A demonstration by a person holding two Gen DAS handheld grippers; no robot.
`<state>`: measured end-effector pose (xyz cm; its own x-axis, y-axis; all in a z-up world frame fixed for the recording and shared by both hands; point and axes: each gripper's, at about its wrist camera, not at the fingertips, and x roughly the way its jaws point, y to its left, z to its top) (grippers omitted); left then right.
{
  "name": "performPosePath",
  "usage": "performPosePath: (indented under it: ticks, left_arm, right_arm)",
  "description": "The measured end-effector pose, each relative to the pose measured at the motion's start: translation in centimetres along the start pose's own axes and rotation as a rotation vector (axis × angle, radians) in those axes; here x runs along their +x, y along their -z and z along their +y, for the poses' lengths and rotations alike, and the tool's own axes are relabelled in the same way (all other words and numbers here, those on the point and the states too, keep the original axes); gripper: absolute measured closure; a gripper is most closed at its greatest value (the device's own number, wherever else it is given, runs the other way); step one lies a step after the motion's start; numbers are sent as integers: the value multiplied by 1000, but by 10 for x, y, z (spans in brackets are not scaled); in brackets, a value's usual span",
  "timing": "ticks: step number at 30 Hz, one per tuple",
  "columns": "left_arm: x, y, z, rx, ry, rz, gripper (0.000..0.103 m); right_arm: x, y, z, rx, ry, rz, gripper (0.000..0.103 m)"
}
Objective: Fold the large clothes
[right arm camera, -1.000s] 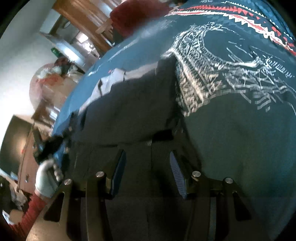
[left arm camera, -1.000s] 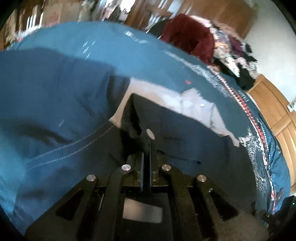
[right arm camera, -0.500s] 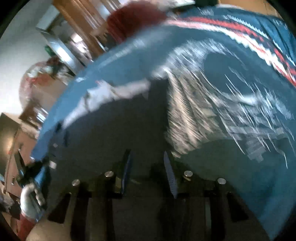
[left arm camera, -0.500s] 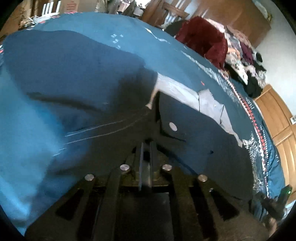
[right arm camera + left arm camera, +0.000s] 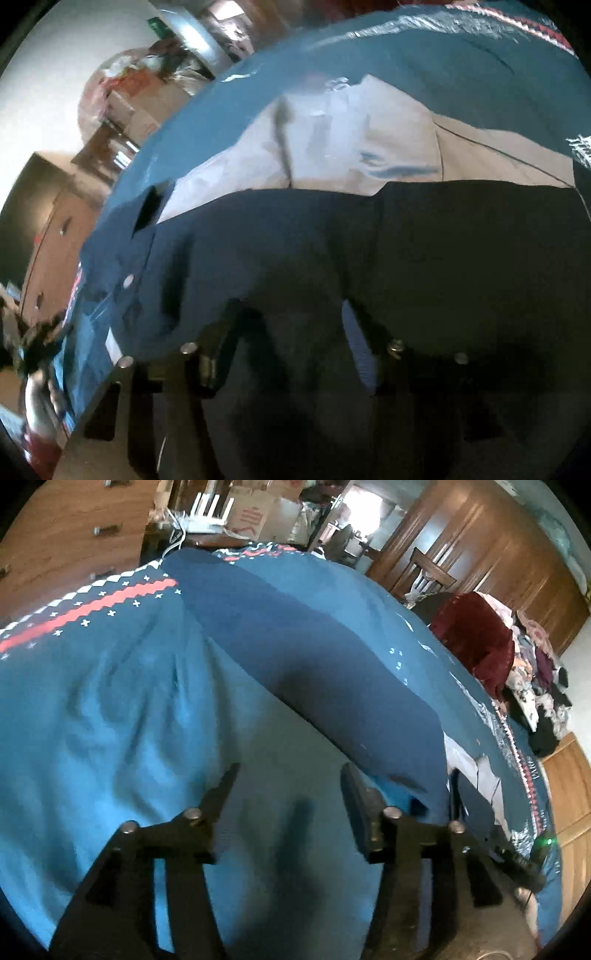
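Dark navy trousers lie stretched over a teal patterned bedspread, one leg running to the far left. Their waist end, with pale inner pocket lining and a metal button, fills the right wrist view. My left gripper is open above bare bedspread, its right finger close to the trouser edge. My right gripper is open just over the dark trouser cloth, nothing between its fingers.
A heap of clothes with a dark red garment sits at the bed's far right. Wooden wardrobes and a wooden chair stand behind. Cardboard boxes and a drawer unit are at the far left.
My left gripper let go of the trouser waist, opened and swung left over the bedspread. The right gripper stayed open and moved along to the waist, where the pale lining shows.
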<state>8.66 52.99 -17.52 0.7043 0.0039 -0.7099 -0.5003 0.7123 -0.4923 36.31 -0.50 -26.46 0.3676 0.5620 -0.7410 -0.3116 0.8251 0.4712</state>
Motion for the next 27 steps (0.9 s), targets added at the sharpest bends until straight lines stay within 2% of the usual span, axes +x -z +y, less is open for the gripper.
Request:
performPosePath:
  ticks: [2,6,9,13,14,18,19,21,22,23,25,26,27]
  left_arm:
    - [12,-16,16,-29,21,-3,42]
    - [38,-52,30,-56,23,-19,42]
    - [42,-79,50,-100,-10,-101,42]
    - [66,-107,92,-198,-57,-117,42]
    - [73,-113,99,-209,-48,-115,42]
    - [87,-136,94,-148,-59,-148,43]
    - [88,-141,95,-139,-67,-160,46]
    - [85,-146,98,-133,-72,-183,72]
    - [83,-147,99,-132,-45,-188,92]
    - [77,-147,93,-114,-37,-212,94]
    - [59,-145,60,-22,38,-264,94]
    - [46,-138,29,52,106,-280,94]
    - [30,-125,-15,156,181,-297,94]
  right_arm:
    - [-4,5,-5,15,-38,-25,44]
    - [-8,5,-30,121,-133,-53,49]
    - [-6,9,-29,118,-140,-73,50]
    - [-8,13,-27,108,-147,-96,49]
    - [-8,13,-30,112,-154,-102,49]
    - [-13,19,-34,107,-157,-116,49]
    - [-13,19,-34,106,-155,-117,49]
    - [-13,19,-35,105,-152,-119,49]
    - [-15,20,-35,105,-149,-120,50]
    - [-16,20,-34,103,-140,-122,51]
    - [-18,20,-32,103,-110,-120,54]
    - [-21,19,-31,105,-95,-118,53]
    - [-25,18,-29,110,-82,-119,49]
